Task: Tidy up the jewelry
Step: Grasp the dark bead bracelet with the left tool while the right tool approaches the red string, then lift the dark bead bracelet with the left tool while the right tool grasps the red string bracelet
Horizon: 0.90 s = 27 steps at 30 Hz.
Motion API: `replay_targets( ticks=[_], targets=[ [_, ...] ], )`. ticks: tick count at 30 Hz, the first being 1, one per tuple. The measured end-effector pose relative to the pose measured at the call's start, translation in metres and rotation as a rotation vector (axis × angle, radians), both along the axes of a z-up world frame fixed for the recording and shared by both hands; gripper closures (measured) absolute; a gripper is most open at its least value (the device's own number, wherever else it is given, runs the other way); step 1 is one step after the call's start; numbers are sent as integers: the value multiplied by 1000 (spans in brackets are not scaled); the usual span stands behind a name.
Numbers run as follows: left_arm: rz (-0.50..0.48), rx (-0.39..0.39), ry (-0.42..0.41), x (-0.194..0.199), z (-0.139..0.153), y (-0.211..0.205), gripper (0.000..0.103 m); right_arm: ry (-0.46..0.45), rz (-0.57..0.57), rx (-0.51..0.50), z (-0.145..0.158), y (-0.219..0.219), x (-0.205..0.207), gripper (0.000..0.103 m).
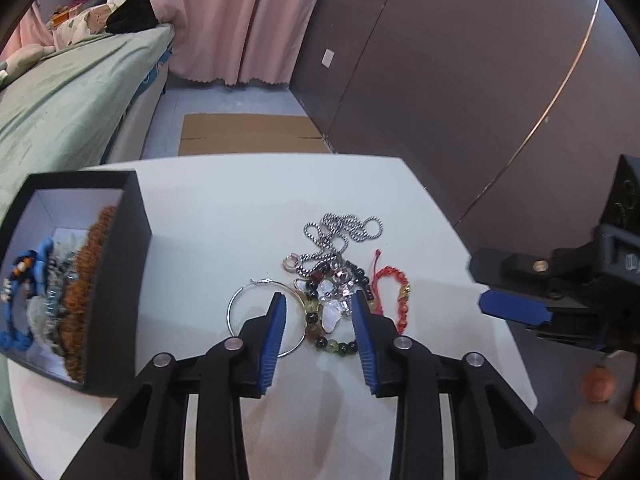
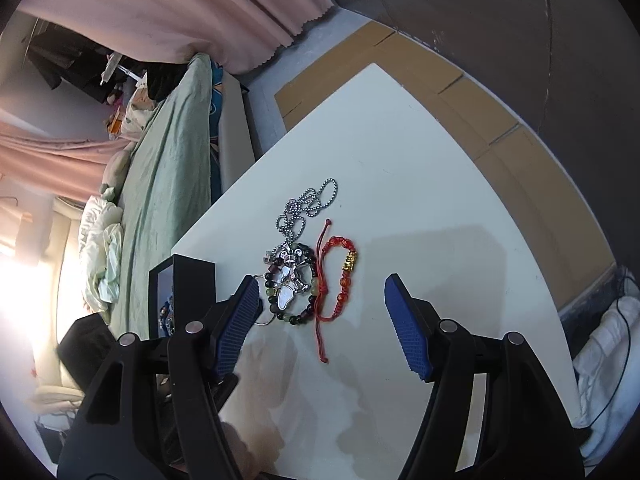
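Observation:
A pile of jewelry lies mid-table: a silver chain (image 1: 340, 232), a dark and green bead bracelet (image 1: 320, 332), a silver hoop (image 1: 248, 312), a white pendant (image 1: 332, 316) and a red cord bracelet (image 1: 394, 292). My left gripper (image 1: 320, 312) is open and empty, its fingers either side of the bead bracelet. A black box (image 1: 116, 280) at the left holds blue, grey and brown pieces. My right gripper (image 2: 324, 296) is open and empty just short of the red cord bracelet (image 2: 340, 280) and bead bracelet (image 2: 288, 296); the chain (image 2: 304, 208) lies beyond.
The white table (image 1: 240, 208) ends near a brown wall (image 1: 480, 100). A green-covered bed (image 1: 60, 112) runs along the left, pink curtains (image 1: 240, 20) behind. Flat cardboard (image 1: 252, 134) lies on the floor past the far edge. The black box (image 2: 192, 284) shows left of the right gripper.

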State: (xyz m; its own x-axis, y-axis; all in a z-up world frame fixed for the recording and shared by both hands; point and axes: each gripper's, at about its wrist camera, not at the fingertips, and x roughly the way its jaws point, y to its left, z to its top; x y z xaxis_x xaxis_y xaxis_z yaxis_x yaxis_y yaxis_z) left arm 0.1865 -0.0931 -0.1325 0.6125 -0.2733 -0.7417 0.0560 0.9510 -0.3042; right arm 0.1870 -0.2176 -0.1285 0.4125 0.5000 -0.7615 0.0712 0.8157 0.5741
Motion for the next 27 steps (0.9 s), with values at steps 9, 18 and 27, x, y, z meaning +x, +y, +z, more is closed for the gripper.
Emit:
replay_targets(
  ticks=[9,18,27],
  targets=[
    [1,26,36,13,-20,-3,87,12,7,3,-3,-2,3,37],
    [-27,31,-20,5,1,-4,97,41,31,-82,-18,12,15,37],
    [-7,-52,-73,-7,32,19,97,17,111,-300,-28,47,25,62]
  ],
)
